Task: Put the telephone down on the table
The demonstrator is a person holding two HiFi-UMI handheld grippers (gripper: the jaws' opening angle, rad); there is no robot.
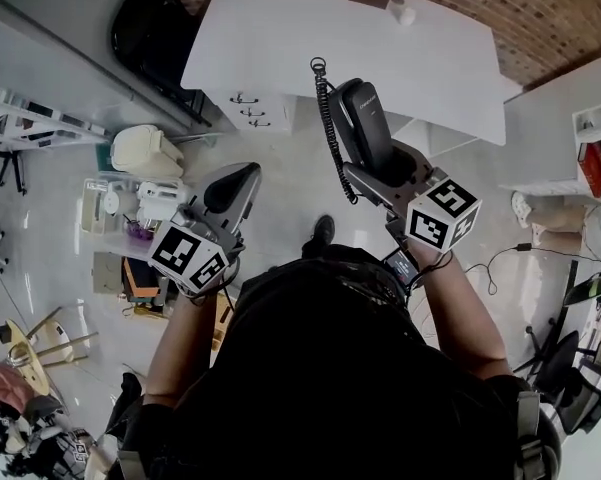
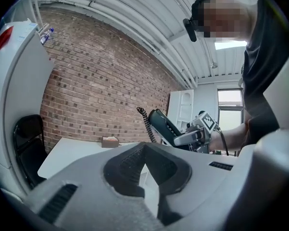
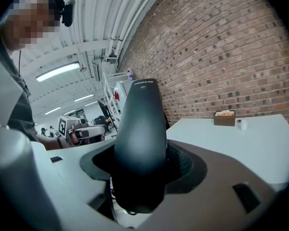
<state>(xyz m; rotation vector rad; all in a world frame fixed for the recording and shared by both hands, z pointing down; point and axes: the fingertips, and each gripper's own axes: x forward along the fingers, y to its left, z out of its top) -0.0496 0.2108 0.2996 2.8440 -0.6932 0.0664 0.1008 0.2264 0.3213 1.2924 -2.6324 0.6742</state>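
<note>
- Telephone (image 1: 365,123): clamped upright in my right gripper (image 1: 383,171), in the air near the white table (image 1: 280,38), not resting on it; coiled cord (image 1: 327,118) dangles clear.
- Left gripper (image 1: 230,190): jaws together, nothing between; held aside, likely sparing the carry.

Right gripper (image 3: 140,174) clamped on black telephone (image 3: 142,124), white table (image 3: 240,143) beyond, box (image 3: 224,117) possibly of tissues
</note>
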